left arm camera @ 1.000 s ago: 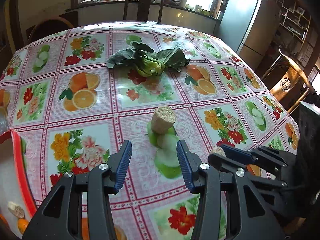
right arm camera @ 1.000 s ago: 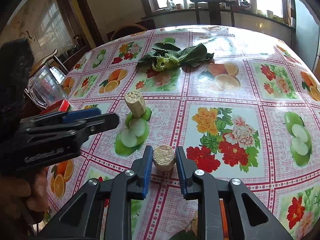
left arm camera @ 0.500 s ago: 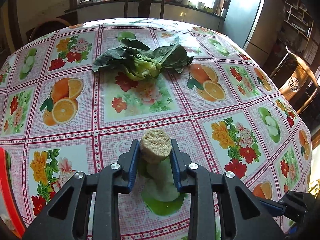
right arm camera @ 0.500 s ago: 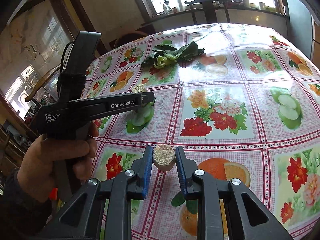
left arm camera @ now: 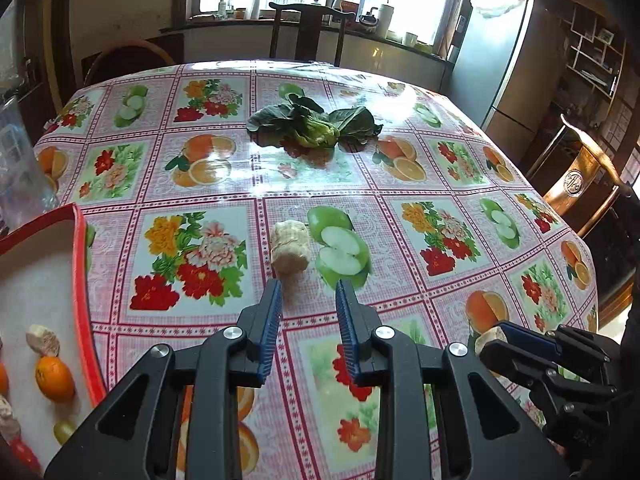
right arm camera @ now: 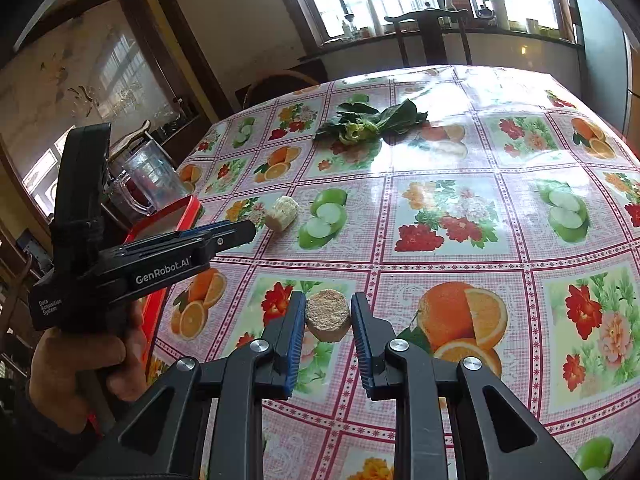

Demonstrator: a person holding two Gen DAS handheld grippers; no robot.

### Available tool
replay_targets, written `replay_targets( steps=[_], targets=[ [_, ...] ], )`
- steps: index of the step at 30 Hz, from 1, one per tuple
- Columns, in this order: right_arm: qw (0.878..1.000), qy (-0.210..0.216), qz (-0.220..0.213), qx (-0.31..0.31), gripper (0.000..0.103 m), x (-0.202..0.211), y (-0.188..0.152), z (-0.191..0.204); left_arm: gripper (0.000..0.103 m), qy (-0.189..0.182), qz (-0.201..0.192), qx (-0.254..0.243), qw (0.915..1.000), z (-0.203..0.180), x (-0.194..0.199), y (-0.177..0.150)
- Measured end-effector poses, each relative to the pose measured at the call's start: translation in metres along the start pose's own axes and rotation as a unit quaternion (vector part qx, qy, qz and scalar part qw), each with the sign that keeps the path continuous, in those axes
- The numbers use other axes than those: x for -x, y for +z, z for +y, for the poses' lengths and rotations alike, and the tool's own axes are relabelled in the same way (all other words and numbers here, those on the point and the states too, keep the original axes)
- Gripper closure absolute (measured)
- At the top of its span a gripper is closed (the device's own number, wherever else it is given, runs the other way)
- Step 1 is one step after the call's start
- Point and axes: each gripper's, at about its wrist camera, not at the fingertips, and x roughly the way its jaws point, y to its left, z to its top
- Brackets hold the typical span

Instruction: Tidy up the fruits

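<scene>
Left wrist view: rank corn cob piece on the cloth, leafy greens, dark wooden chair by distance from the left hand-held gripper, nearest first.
1. Corn cob piece: lying on the tablecloth just ahead of the open left hand-held gripper, slightly left of centre.
2. Leafy greens: mid-table, further ahead.
3. Dark wooden chair: beyond the table's far edge, under the window.

On the black plastic left gripper (right arm camera: 224, 236) that you hold at the near left, white lettering on its side reads "GenRobot.AI", and smaller white print on its rear block reads "Data Acquisition System".
</scene>
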Motion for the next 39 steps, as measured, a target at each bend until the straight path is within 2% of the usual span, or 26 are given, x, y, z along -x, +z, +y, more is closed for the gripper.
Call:
replay_targets(
  steps=[6, 8, 11, 15, 22, 23, 25, 26, 29, 32, 34, 36, 39],
  targets=[
    [1.0, 0.007, -0.014, 0.014, 0.08, 0.017, -0.005, 0.019, 0.081, 0.002, -0.024, 0.003, 0.9997, 0.007, 0.038, -0.019],
    [1.0, 0.008, -0.017, 0.015, 0.08, 0.022, -0.008, 0.022, 0.085, 0.0, -0.027, 0.007, 0.9996, 0.01, 0.046, -0.024],
    [1.0, 0.007, -0.018, 0.014, 0.08, 0.026, -0.013, 0.023, 0.085, -0.002, -0.025, 0.009, 0.9996, 0.012, 0.05, -0.032],
    [1.0, 0.005, -0.019, 0.011, 0.08, 0.03, -0.018, 0.023, 0.085, -0.002, -0.018, 0.01, 0.9998, 0.01, 0.036, -0.028],
    [1.0, 0.005, -0.011, 0.007, 0.08, 0.027, -0.022, 0.018, 0.084, 0.021, 0.013, 0.007, 0.9997, 0.002, -0.023, 0.005],
    [1.0, 0.005, -0.009, 0.005, 0.08, 0.027, -0.022, 0.016, 0.083, 0.027, 0.015, 0.006, 0.9995, 0.001, -0.032, 0.011],
    [1.0, 0.005, -0.007, 0.003, 0.08, 0.025, -0.022, 0.014, 0.061, 0.042, 0.026, 0.009, 0.9987, 0.002, -0.05, 0.02],
    [1.0, 0.004, -0.007, 0.003, 0.08, 0.025, -0.021, 0.013, 0.057, 0.043, 0.031, 0.014, 0.9985, 0.003, -0.058, 0.023],
    [1.0, 0.004, -0.005, -0.001, 0.08, 0.023, -0.02, 0.01, 0.058, 0.036, 0.048, 0.021, 0.998, 0.005, -0.077, 0.027],
    [1.0, 0.002, -0.004, -0.004, 0.08, 0.022, -0.019, 0.007, 0.059, 0.044, 0.033, 0.007, 0.9985, 0.002, -0.079, 0.026],
    [1.0, 0.002, -0.004, -0.006, 0.08, 0.022, -0.019, 0.006, 0.077, 0.042, 0.031, 0.012, 0.9986, 0.005, -0.076, 0.024],
    [1.0, 0.004, -0.005, -0.004, 0.08, 0.022, -0.019, 0.008, 0.077, 0.031, 0.035, 0.021, 0.9987, 0.009, -0.07, 0.021],
    [1.0, 0.008, -0.005, 0.0, 0.08, 0.021, -0.019, 0.014, 0.077, 0.036, 0.023, 0.023, 0.9988, 0.012, -0.053, 0.011]
  ],
)
